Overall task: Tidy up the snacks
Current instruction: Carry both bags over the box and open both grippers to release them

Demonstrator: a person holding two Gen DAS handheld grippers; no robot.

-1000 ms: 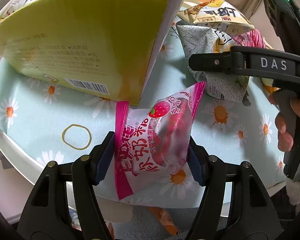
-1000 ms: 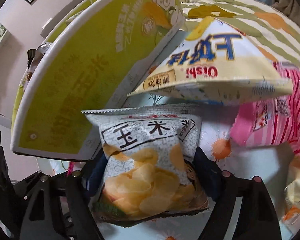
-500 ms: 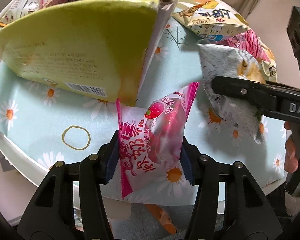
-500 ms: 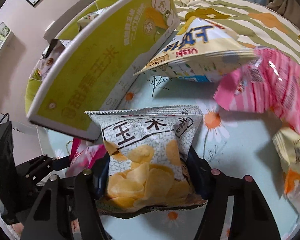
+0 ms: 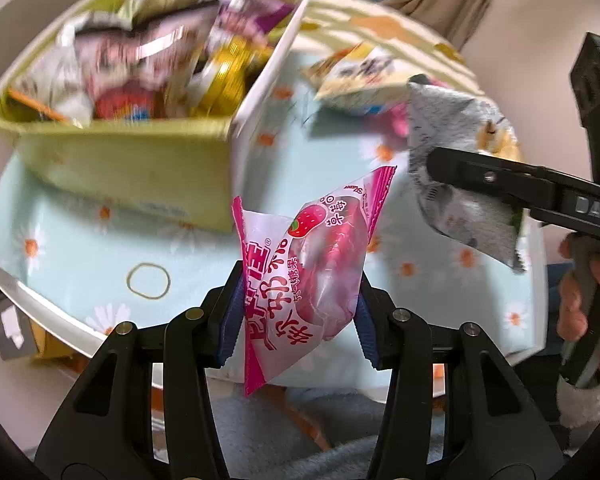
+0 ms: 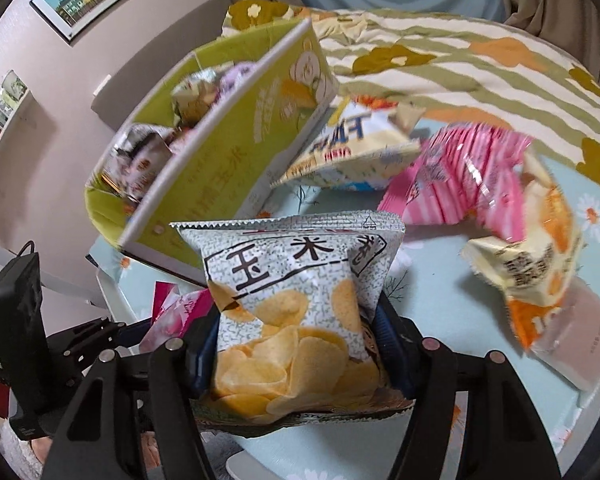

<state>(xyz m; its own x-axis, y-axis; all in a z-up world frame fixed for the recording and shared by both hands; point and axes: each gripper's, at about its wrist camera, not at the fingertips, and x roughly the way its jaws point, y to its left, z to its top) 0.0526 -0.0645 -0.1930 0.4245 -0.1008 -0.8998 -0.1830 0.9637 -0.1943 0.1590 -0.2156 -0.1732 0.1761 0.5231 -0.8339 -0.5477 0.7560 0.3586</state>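
Lifting both packets clear of the tabletop (image 5: 80,248) since a second ago: left tool (image 5: 298,312) clamped on strawberry candy bag (image 5: 312,268), right tool (image 6: 296,344) gripping chip bag (image 6: 296,300), snack box (image 5: 132,160) just ahead, drop-in likely next.

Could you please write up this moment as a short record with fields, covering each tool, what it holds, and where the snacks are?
left tool: shut on the pink strawberry candy packet, lifted off the table
right tool: shut on the grey chip bag, also lifted
box: green cardboard box on the table, already holding several snack packets
still on the table: blue-lettered cream bag, pink striped packet, orange-and-cream bag
table cover: light blue daisy cloth
other: rubber band lying on the cloth
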